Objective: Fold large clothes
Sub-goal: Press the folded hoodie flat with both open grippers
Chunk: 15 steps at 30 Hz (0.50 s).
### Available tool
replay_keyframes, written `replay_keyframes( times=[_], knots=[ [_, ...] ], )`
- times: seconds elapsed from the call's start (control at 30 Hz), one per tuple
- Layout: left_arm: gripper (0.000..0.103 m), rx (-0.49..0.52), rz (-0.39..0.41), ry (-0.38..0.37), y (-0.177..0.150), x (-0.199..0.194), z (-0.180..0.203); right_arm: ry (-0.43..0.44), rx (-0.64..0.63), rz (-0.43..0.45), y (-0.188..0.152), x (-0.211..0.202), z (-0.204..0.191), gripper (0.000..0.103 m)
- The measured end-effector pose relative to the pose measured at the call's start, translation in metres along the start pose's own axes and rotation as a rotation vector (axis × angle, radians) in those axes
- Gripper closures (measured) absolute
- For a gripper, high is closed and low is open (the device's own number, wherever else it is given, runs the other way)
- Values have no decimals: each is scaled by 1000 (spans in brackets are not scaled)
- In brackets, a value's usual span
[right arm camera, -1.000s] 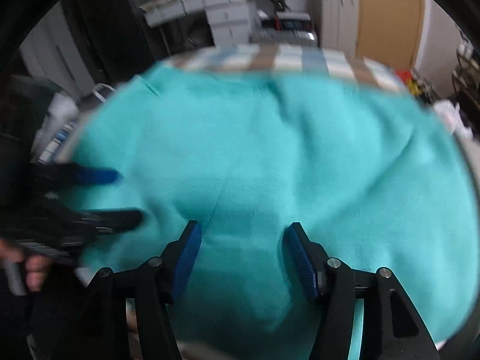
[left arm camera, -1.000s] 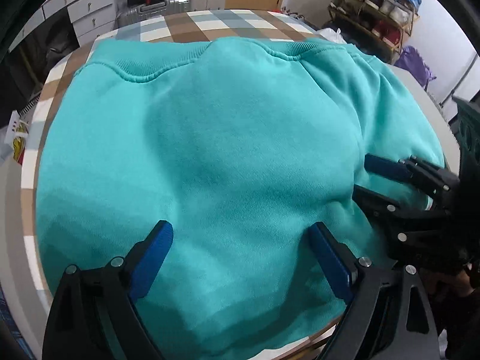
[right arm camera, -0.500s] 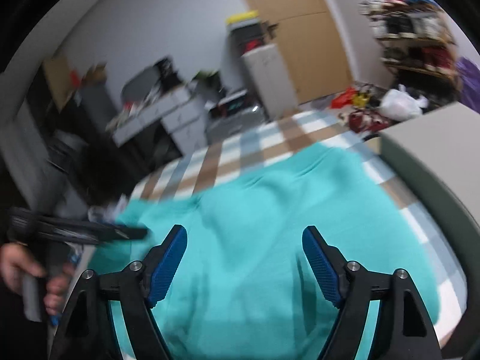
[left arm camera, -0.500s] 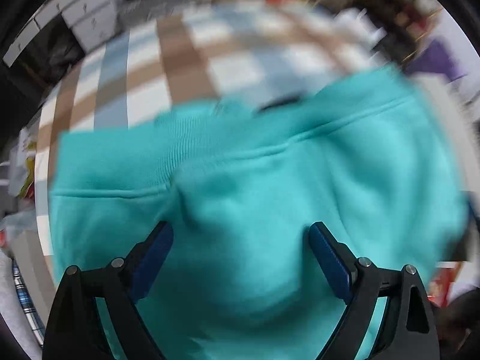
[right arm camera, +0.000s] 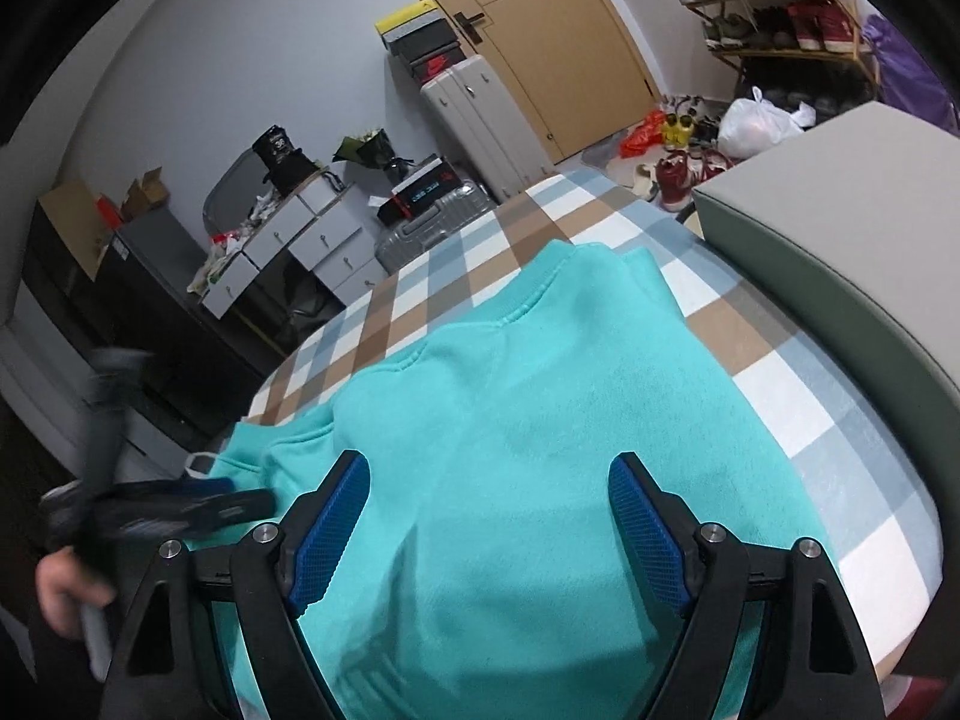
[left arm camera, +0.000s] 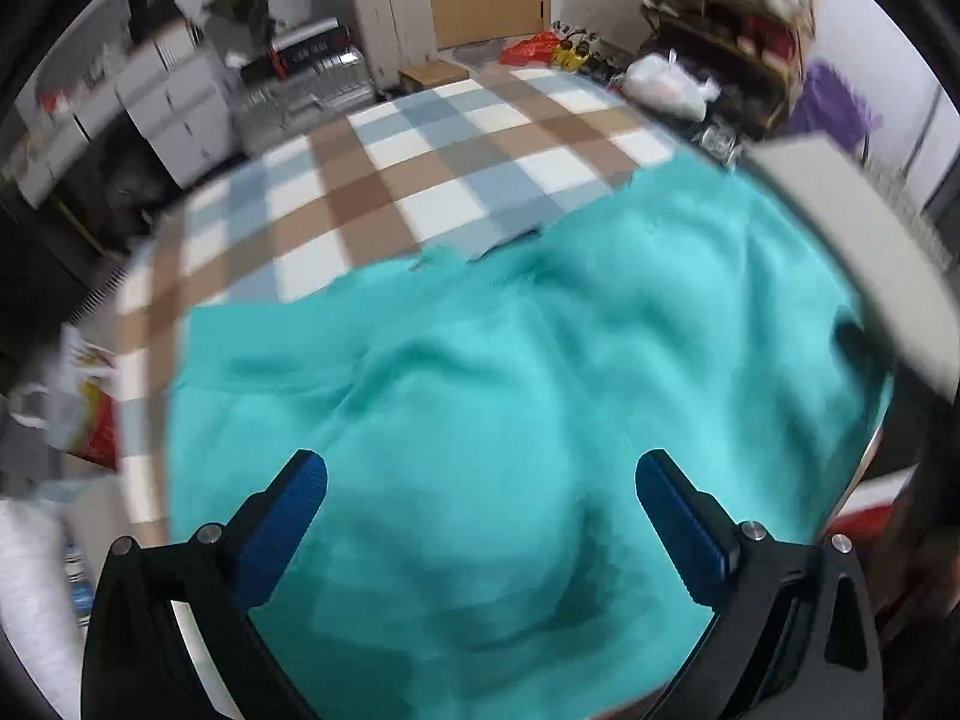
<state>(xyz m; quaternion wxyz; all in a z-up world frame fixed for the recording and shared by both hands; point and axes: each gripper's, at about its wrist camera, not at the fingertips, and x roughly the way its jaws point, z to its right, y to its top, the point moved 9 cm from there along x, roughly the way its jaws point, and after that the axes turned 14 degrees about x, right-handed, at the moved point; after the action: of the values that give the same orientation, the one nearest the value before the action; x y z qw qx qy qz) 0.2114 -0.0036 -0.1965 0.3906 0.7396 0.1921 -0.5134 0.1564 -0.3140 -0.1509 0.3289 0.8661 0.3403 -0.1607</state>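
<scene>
A folded turquoise sweatshirt (left arm camera: 510,396) lies on the near part of a checked tablecloth (left arm camera: 420,180). It also shows in the right wrist view (right arm camera: 540,408), with its ribbed edge toward the far side. My left gripper (left arm camera: 480,480) is open and empty, hovering above the sweatshirt's near part. My right gripper (right arm camera: 489,492) is open and empty above the sweatshirt too. The left gripper also shows blurred at the left of the right wrist view (right arm camera: 198,501), by the sweatshirt's left edge.
A grey box (right arm camera: 840,276) stands at the table's right edge. Beyond the table are white drawers (right arm camera: 300,240), suitcases (right arm camera: 474,114), a shoe rack (right arm camera: 780,18) and a door (right arm camera: 558,30). Checked cloth (right arm camera: 840,468) lies bare right of the sweatshirt.
Both grippers have risen and drawn back from the sweatshirt. The views now show more of the table and room. The sweatshirt lies still.
</scene>
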Motion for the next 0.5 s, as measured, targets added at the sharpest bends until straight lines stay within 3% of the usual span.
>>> replay_keyframes(
  times=[0.07, 0.13, 0.2, 0.23, 0.4, 0.5],
  knots=[
    [2, -29, -71, -7, -27, 19, -9, 7, 12, -6, -1, 1, 0, 20],
    [2, -119, -134, -114, -60, 53, -17, 13, 14, -15, -4, 1, -2, 20],
    [2, -140, -31, -113, -68, 54, -28, 9, 2, -17, -6, 2, -5, 20],
    [2, -120, -17, -111, -69, 54, -28, 5, -5, -21, -7, 3, -7, 20],
    [5, -153, -48, -65, -59, 33, -30, -38, -45, -38, -14, 12, -8, 20],
    [4, -111, 97, -170, -40, -4, 7, -38, -24, -35, -14, 10, -4, 20]
  ],
)
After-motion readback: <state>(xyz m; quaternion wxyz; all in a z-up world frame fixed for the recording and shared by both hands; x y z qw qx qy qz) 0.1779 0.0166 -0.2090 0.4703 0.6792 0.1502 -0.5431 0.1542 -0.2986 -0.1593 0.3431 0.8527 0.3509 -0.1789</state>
